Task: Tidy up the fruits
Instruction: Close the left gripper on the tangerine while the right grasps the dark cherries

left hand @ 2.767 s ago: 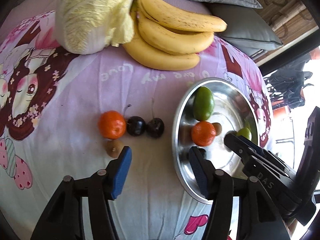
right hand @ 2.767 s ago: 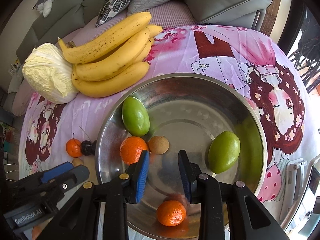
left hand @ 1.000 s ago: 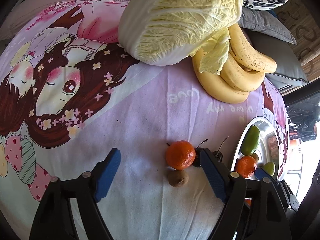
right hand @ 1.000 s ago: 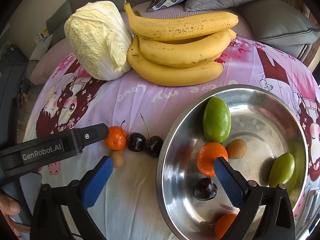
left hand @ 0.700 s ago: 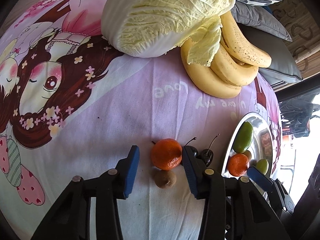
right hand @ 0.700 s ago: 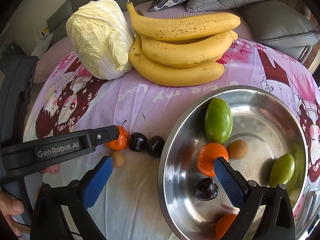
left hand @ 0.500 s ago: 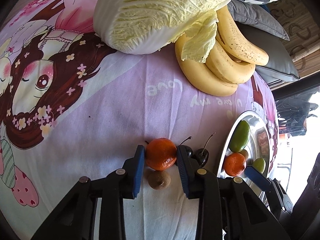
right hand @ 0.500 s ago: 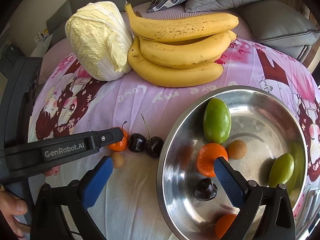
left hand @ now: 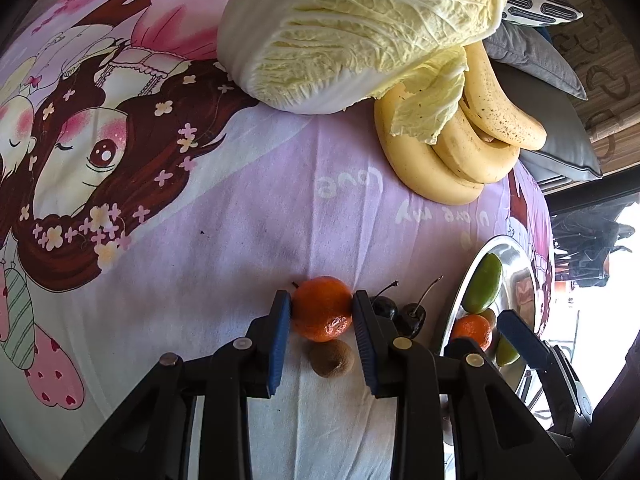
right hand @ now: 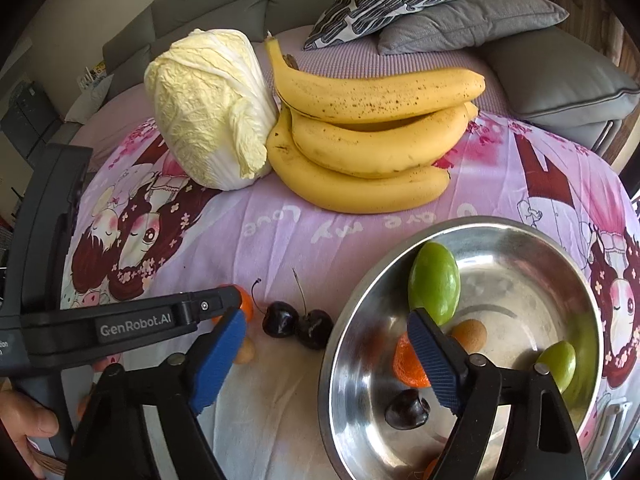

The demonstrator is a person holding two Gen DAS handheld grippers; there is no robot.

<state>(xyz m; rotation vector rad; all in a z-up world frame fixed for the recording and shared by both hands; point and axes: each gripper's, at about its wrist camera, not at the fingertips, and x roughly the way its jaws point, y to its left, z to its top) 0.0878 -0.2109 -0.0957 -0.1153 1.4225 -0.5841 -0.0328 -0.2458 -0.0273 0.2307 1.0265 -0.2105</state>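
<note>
A round counter [right hand: 280, 240] covered in a pink cartoon-print cloth holds loose fruit and a steel bowl [right hand: 348, 344].

The left gripper [left hand: 322, 308] points down at the cloth. Its blue-padded jaws stand narrow, pressed on either side of a tangerine [left hand: 322, 308] that sits on the counter. Just in front of the tangerine, nearer the camera, lies a small brown fruit [left hand: 332, 357]. To the tangerine's right are two dark cherries [left hand: 414, 318] with stems, side by side, close to the bowl's rim.

The right gripper [right hand: 326, 344] hovers over the bowl's near left rim. Its jaws are closing, still wide, with nothing gripped between them. One pad is over the cloth, the other over the bowl.

Inside the bowl lie a large green fruit [right hand: 434, 282], a smaller green fruit [right hand: 558, 360], a second tangerine [right hand: 406, 364] partly hidden by a pad, a small brown fruit, and one cherry [right hand: 408, 408].

At the far side of the counter a napa cabbage [right hand: 208, 108] rests against a bunch of bananas [right hand: 372, 136]. Grey cushions [right hand: 560, 76] lie behind them.
</note>
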